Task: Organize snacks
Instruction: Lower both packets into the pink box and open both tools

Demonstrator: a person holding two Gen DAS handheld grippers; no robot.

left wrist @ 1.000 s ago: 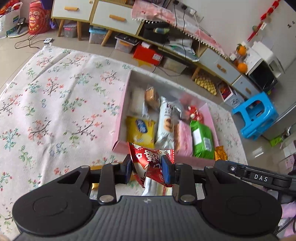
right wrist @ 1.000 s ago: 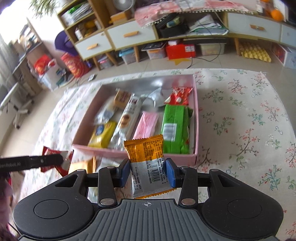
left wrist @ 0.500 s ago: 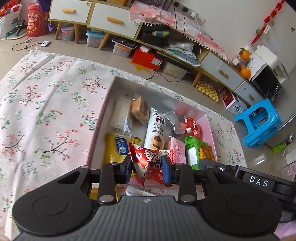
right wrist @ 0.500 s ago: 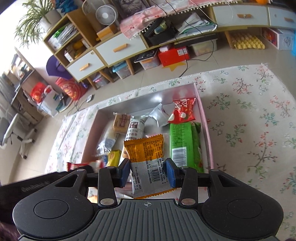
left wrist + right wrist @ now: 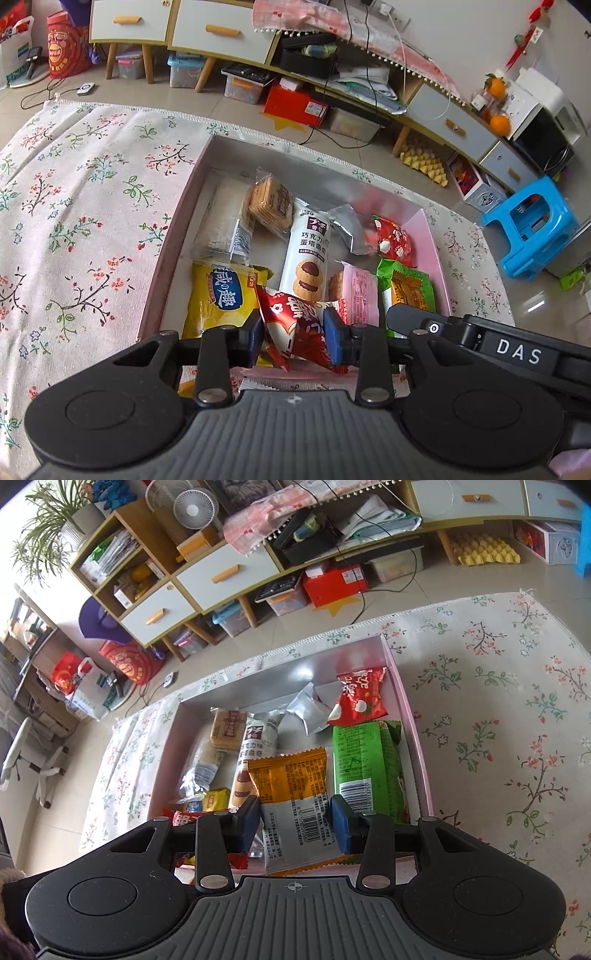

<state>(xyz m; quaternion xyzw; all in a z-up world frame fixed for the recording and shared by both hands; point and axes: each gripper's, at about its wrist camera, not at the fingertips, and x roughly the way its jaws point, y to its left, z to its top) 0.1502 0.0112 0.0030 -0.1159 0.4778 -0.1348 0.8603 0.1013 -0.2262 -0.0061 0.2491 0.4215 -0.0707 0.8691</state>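
Left wrist view: the left gripper (image 5: 294, 338) has its fingers around a red pack (image 5: 295, 328) and they are opening a little. The pack hangs over the near end of the pink box (image 5: 173, 236).

Right wrist view: the right gripper (image 5: 295, 825) squeezes an orange pack (image 5: 291, 794) over the box's near middle, beside a green pack (image 5: 364, 764).
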